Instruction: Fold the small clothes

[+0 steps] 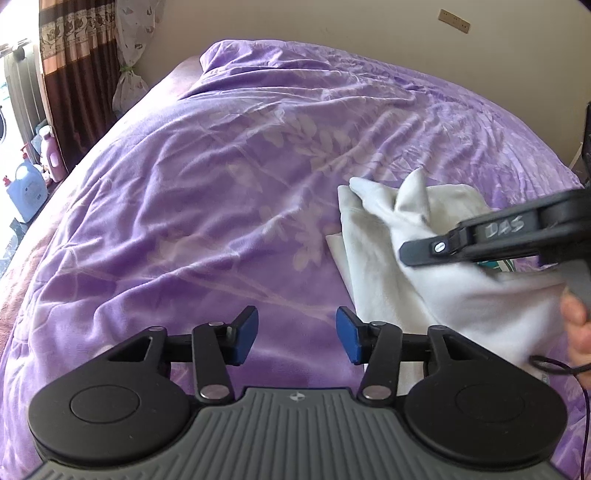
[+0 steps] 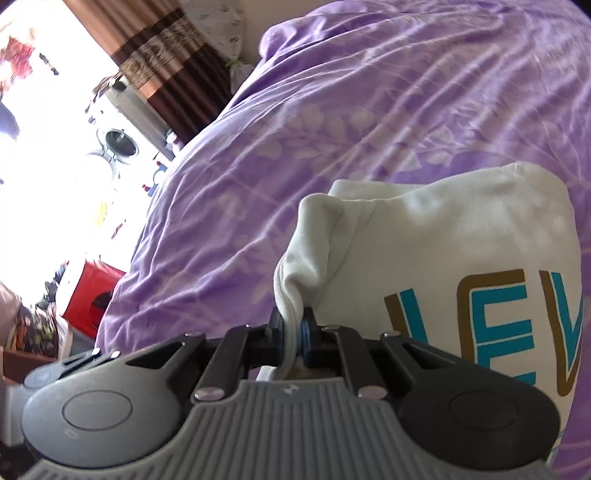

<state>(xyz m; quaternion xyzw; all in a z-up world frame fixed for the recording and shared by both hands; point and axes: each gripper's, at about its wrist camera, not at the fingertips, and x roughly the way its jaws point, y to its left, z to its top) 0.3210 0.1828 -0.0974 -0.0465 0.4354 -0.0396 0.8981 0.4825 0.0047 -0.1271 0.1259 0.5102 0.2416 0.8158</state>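
Observation:
A small white garment [image 1: 391,258] with teal and brown letters [image 2: 517,325] lies crumpled on the purple bedspread [image 1: 221,184]. My right gripper [image 2: 293,328] is shut on a bunched edge of the white garment [image 2: 424,251] and lifts it into a peak. In the left wrist view that right gripper [image 1: 410,254] comes in from the right over the cloth, a hand [image 1: 576,325] behind it. My left gripper [image 1: 297,332] hovers open above bare bedspread, just left of the garment's near edge, with nothing between its blue pads [image 1: 245,330].
The bed fills most of both views. Beyond its left edge are brown striped curtains [image 1: 74,74], bottles [image 1: 27,192] on the floor, a washing machine [image 2: 120,142] and a red box [image 2: 94,299]. A beige wall [image 1: 369,29] stands behind the bed.

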